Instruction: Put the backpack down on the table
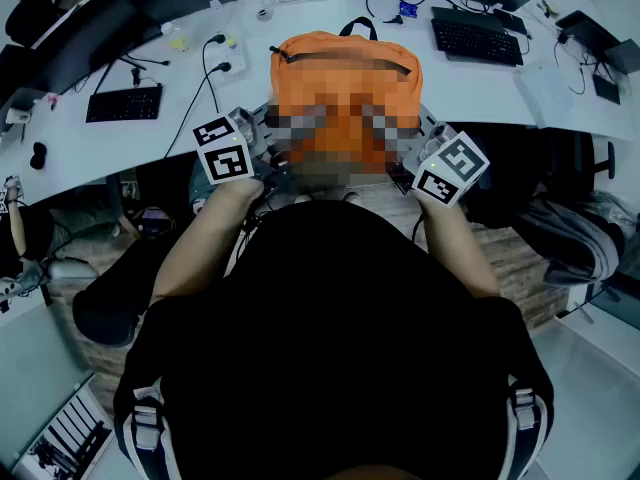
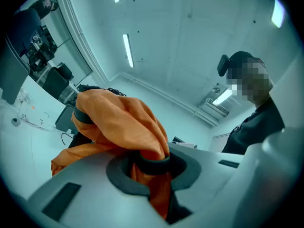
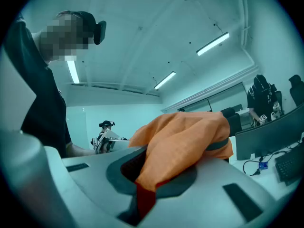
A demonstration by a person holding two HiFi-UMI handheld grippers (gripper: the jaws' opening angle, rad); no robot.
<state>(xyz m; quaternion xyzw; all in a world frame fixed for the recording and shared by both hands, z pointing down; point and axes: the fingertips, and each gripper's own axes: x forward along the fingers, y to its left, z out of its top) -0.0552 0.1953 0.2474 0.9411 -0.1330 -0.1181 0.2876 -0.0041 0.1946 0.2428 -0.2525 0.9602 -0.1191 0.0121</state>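
Backpack (image 1: pixel 345 73) at table (image 1: pixel 490 93) near edge, open tabletop either side.

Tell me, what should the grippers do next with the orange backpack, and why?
Probably ease the orange backpack forward and down until it rests fully on the white table. The left gripper and right gripper both have their jaws shut on its fabric, and its near edge looks to hang at the table's edge.
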